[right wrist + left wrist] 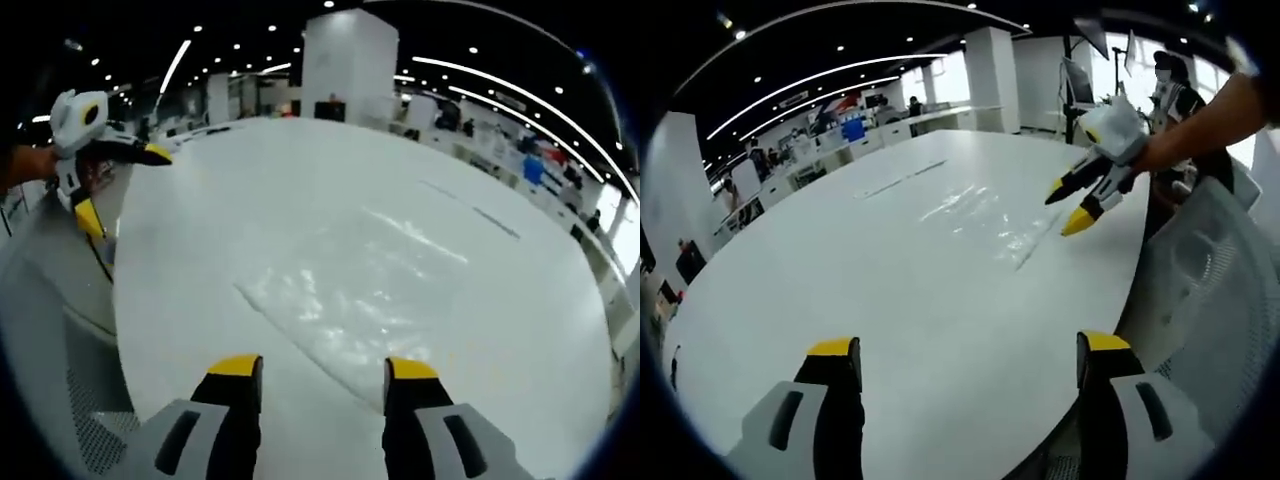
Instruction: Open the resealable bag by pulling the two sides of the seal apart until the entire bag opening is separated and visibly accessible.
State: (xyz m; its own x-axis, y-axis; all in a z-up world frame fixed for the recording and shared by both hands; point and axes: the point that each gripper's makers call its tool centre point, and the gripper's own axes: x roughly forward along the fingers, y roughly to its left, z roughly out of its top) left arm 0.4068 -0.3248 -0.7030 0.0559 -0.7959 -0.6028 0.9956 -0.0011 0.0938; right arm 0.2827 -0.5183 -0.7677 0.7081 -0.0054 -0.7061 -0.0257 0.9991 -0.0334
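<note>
So the bag (350, 300) is thin, floppy, slick film flat on the worktop (200, 250); we'd pinch its near edge. Both claws (325, 375) (970, 352) are released, above it.

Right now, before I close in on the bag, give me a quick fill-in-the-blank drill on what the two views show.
1. The clear bag lies flat on the white ____.
2. The jaws of the right gripper stand ____, holding nothing.
3. The left gripper has jaw tips coloured ____.
4. Neither gripper is touching the ____ yet.

Missing words: table; open; yellow; bag
</note>
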